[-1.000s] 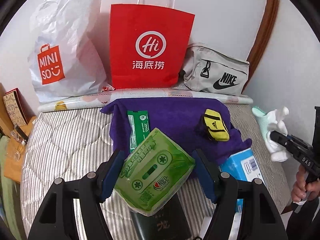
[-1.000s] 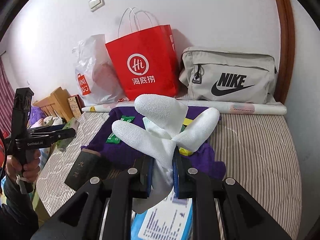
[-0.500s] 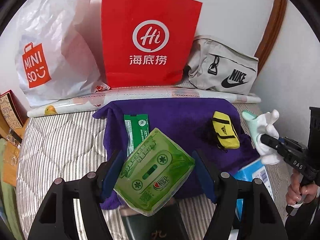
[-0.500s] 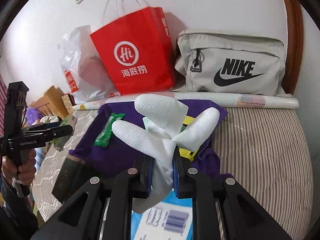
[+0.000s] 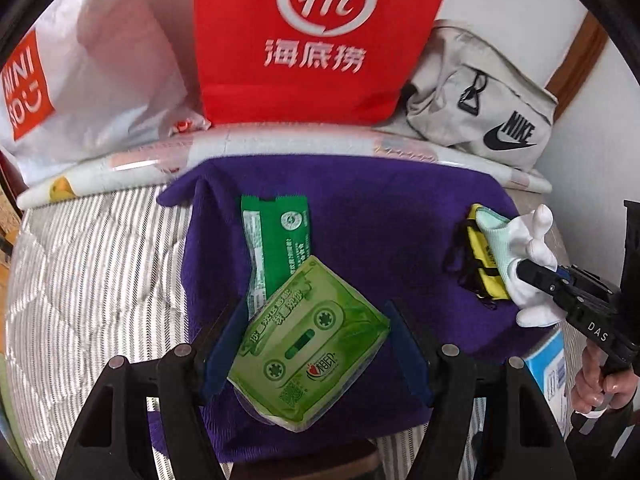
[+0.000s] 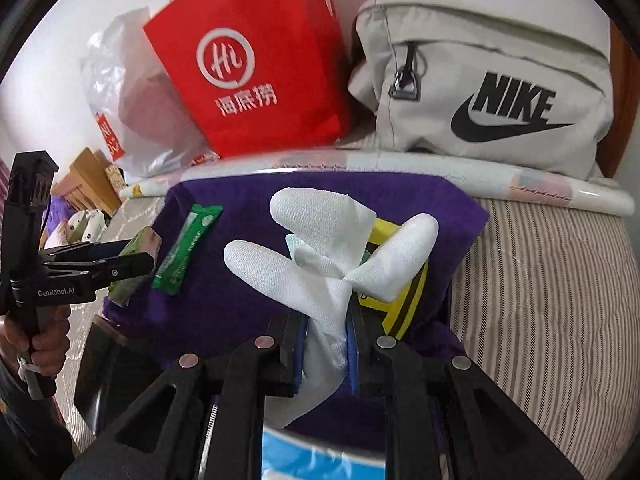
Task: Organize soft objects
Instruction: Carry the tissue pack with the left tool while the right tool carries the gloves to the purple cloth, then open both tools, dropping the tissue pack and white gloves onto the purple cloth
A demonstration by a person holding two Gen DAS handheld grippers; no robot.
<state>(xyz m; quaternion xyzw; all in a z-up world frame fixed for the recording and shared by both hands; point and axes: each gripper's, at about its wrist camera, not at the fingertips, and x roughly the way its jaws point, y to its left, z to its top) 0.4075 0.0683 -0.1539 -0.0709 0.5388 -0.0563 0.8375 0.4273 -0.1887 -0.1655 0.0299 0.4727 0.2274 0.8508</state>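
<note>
red paper bag (image 5: 320, 40) | grey Nike bag (image 6: 492, 92) | white plastic bag (image 5: 100, 80)

White wall (image 6: 60, 40) behind a striped mattress (image 6: 560, 300) (wooden trim (image 5: 576, 64) beside).

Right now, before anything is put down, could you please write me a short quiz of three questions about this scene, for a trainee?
1. True or false: the left gripper holds nothing.
2. What does the right gripper hold? A) the green sachet B) the white glove C) the yellow pouch
3. Fill in: the green sachet and the yellow pouch lie on the ______ cloth.

Key:
1. False: it grips the green tissue pack.
2. B
3. purple
</note>
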